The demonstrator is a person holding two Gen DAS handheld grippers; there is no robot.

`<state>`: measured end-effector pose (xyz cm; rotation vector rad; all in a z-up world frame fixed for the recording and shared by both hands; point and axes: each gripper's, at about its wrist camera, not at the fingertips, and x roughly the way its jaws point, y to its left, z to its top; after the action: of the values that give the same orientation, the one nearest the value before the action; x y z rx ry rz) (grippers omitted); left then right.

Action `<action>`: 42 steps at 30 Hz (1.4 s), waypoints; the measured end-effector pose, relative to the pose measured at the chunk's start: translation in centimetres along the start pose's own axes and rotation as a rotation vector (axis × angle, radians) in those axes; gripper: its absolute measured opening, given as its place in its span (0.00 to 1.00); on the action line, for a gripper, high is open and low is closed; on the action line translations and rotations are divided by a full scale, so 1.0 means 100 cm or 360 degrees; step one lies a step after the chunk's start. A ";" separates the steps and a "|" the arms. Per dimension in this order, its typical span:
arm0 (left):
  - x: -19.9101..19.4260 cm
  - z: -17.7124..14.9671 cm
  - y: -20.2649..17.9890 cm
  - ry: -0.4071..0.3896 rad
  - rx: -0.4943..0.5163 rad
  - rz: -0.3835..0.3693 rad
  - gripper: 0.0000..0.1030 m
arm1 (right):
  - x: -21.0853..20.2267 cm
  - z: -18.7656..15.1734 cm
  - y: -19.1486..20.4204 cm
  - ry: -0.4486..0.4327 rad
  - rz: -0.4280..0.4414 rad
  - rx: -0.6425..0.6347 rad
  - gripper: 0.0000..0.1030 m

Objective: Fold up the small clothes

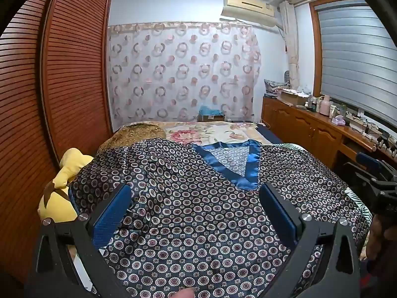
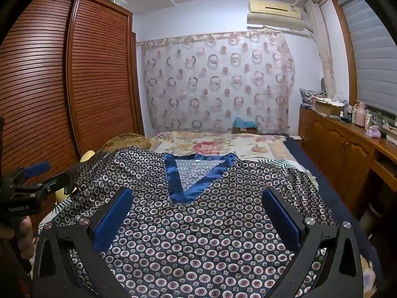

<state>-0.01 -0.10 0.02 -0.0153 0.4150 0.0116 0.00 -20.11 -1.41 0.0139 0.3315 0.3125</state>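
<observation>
— What is on the bed?

— A dark top with little rings all over it. It lies spread out flat on the bed, with its shiny blue V collar at the far end, near the flowery blanket.

— And the two grabbers?

— The left gripper is wide open, up over the top, with nothing in it. The right gripper is wide open too and holds nothing. Both tip down a little.

— What is that yellow thing?

— A soft yellow toy by the top's left sleeve, next to the brown wardrobe.

— Is anything folded yet?

— No, the top is still lying open
</observation>
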 end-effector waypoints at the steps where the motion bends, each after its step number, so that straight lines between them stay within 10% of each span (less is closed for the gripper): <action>1: 0.000 0.000 0.001 0.0002 -0.0023 -0.0001 1.00 | 0.000 0.000 0.000 -0.0001 0.0000 -0.0002 1.00; 42: -0.004 0.001 0.003 -0.0016 -0.0008 0.0002 1.00 | -0.001 -0.001 0.003 -0.0005 -0.0007 -0.0009 1.00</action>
<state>-0.35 0.21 0.24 -0.0202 0.4050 0.0138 -0.20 -19.89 -1.45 0.0081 0.3276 0.3093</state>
